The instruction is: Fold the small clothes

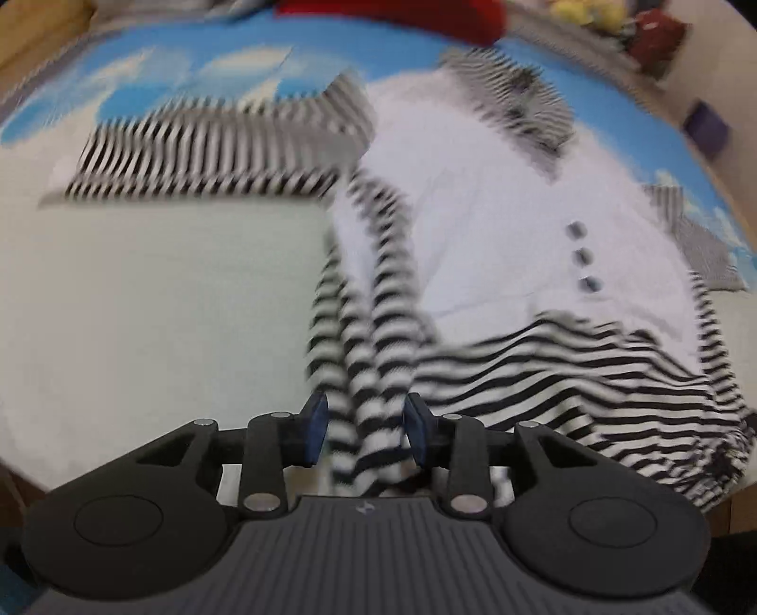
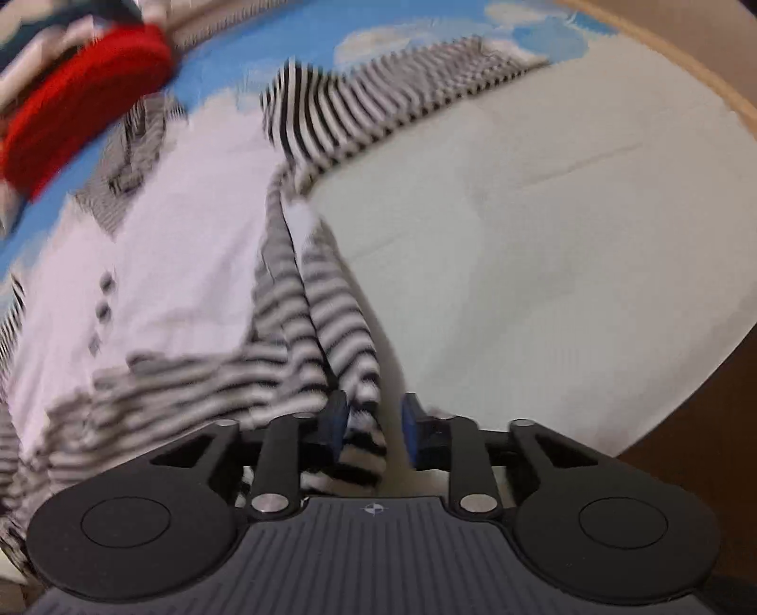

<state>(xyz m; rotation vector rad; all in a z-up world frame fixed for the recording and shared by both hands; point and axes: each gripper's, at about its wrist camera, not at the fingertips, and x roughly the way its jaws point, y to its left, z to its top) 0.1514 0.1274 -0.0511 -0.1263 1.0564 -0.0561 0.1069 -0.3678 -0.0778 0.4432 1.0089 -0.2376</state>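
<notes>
Striped hem (image 1: 364, 402) between left gripper (image 1: 366, 428) pads

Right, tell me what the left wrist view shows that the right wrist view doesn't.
Only the left wrist view shows the yellow and dark red items at the far edge and a purple box. Only the right wrist view shows the long bare stretch of pale sheet and its wooden edge. Both share the striped garment with three buttons, the red cloth, and striped fabric between each set of tongs: left, right.
</notes>
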